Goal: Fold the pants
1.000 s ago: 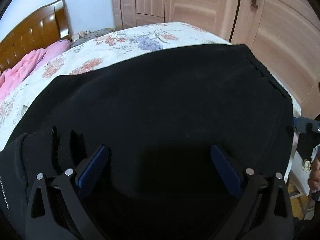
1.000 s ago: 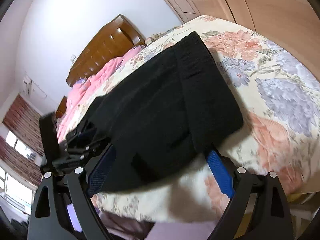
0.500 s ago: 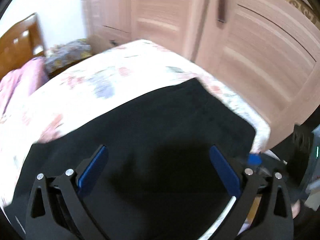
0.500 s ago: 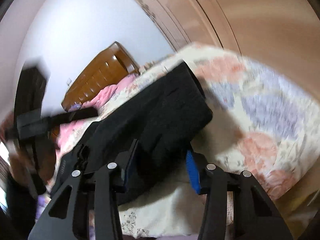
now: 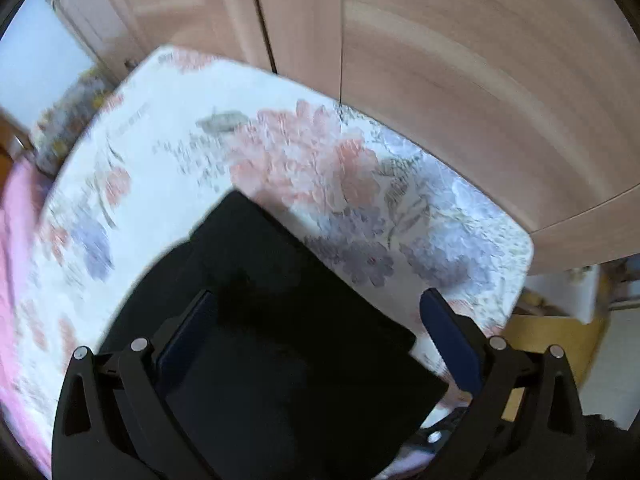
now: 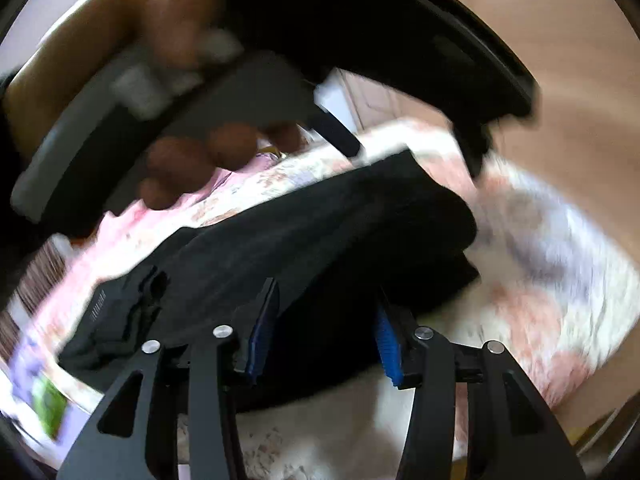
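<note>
The black pants (image 5: 288, 320) lie folded on the floral bedspread (image 5: 320, 168) near the foot corner of the bed. My left gripper (image 5: 320, 332) is open, its blue pads wide apart above the folded end, holding nothing. In the right wrist view the pants (image 6: 320, 240) stretch from the lower left to the folded end at the right. My right gripper (image 6: 324, 340) has narrowed around the near edge of the cloth, its blue pads (image 6: 386, 340) on either side of a thick fold. The left gripper and the hand holding it (image 6: 192, 160) hang above the pants, blurred.
Wooden wardrobe doors (image 5: 440, 60) stand close behind the foot of the bed. A pink blanket (image 5: 16, 240) lies at the left. The bed corner (image 5: 520, 248) drops to the floor at the right, with a yellow box (image 5: 548, 328) below.
My left gripper has lifted and swung right toward the foot corner, staying open. My right gripper has closed in on the near edge of the pants. The left gripper now fills the top of the right view.
</note>
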Tool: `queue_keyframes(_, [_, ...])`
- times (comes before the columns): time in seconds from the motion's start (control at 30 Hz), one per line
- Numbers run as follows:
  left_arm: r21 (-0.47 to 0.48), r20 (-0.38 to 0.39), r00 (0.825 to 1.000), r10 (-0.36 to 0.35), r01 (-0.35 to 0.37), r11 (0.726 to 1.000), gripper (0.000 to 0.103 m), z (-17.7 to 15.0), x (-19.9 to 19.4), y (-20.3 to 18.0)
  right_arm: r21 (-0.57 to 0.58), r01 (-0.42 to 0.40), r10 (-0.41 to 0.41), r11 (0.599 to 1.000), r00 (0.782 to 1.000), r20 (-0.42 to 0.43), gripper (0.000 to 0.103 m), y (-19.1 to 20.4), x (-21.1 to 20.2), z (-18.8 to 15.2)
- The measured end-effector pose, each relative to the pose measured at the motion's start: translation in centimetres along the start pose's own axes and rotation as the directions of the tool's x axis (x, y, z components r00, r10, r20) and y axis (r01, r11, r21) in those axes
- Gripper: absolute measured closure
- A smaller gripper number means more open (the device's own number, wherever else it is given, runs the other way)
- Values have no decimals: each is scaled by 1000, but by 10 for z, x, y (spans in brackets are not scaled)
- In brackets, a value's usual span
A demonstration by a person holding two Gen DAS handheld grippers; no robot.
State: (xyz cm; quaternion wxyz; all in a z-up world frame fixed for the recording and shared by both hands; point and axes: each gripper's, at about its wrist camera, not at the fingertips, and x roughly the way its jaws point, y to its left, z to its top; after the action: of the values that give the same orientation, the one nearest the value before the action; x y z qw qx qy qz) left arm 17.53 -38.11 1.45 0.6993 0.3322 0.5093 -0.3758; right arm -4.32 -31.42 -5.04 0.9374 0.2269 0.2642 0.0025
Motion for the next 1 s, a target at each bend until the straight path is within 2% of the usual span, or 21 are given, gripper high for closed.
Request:
queue_keyframes(0.03, [0,17,1000,0,0,1000,2,0,-2,0,54,-8,9,998,1000,-14,54,-13,1,0])
queue_keyframes(0.1, [-23,58,998,-27,29,999,2,-4,-10,8,148,7,-4,989,1000,-23,42,-35,2,1])
queue_keyframes(0.17, [-62,101,995,-13,19,998,2,-9,-17,19,207,19,-12,978,999,-36,36,-54,4,6])
queue_keyframes(0.23, [-96,134,991,-11,24,995,2,-17,-24,32,206,18,-5,978,998,-63,26,-58,10,15])
queue_keyframes(0.3, [-137,152,987,-43,64,988,2,-27,-29,48,215,-3,25,977,995,-100,19,-60,18,24])
queue_keyframes(0.43, [-182,142,988,-57,82,980,2,-42,-32,65,250,-14,51,968,989,-142,17,-62,24,34])
queue_keyframes(0.47, [-182,137,988,-67,92,979,2,-46,-32,67,256,-31,69,966,988,-140,20,-61,27,34])
queue_keyframes(0.53, [-183,127,989,-79,102,978,2,-50,-30,69,267,-82,108,960,991,-85,41,-59,28,29])
queue_keyframes(0.57, [-184,127,989,-80,103,977,2,-51,-29,69,274,-95,116,957,991,-64,57,-61,30,28])
queue_keyframes(0.6, [-186,127,988,-85,107,977,2,-52,-29,70,281,-130,140,951,990,-13,61,-63,27,26])
queue_keyframes(0.63, [-188,126,988,-94,117,975,2,-52,-29,70,269,-148,152,952,988,9,62,-63,25,26])
queue_keyframes(0.73, [-201,119,986,-120,142,969,2,-45,-28,71,177,-136,124,975,990,73,65,-51,16,21])
queue_keyframes(0.8, [-217,86,987,-132,148,965,2,-34,-23,70,79,-74,65,994,992,106,65,-34,9,20])
queue_keyframes(0.87, [-219,17,989,-145,145,965,2,-21,-14,62,-8,-19,20,1000,990,139,65,-15,3,18])
queue_keyframes(1.0, [-159,-127,990,-57,37,987,2,-2,3,36,-103,61,-44,993,986,159,65,7,2,16])
